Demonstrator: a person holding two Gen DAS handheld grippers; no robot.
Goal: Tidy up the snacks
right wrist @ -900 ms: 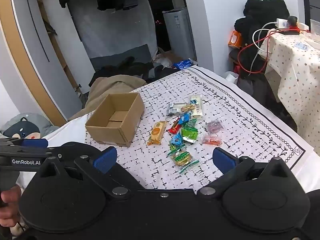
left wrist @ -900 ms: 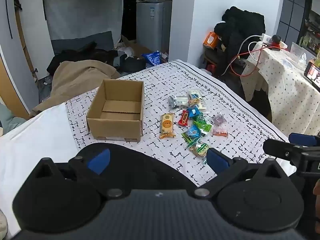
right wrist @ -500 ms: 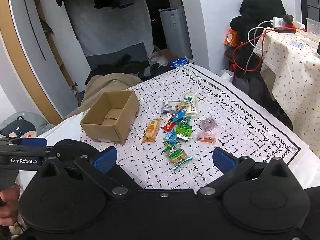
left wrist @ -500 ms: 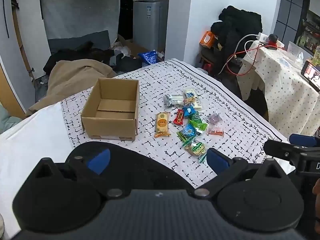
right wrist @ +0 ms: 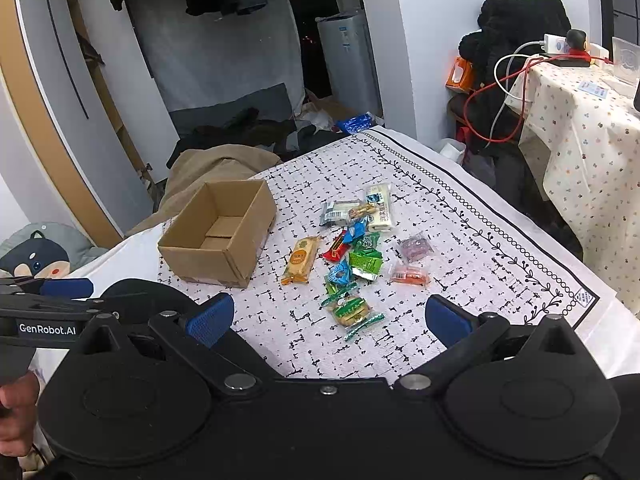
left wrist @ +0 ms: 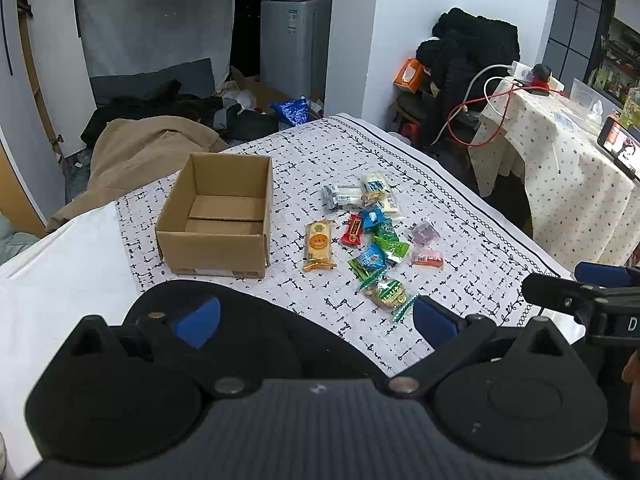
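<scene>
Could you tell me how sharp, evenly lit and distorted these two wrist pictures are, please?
Left wrist view: the snacks and cardboard box are sharp under soft, even room light with faint shadows; the fisheye bows the walls, and the open left claw fills the bottom. Right wrist view: equally sharp, no glare on the tablecloth; the door frame curves strongly, and the open right claw blocks the foreground.

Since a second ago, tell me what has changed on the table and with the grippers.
Only the views shifted a little; nothing was taken hold of or let go. The cardboard box is still empty, the snack packets lie in the same loose pile beside it, and the left gripper and right gripper stay wide open above the patterned cloth.
</scene>
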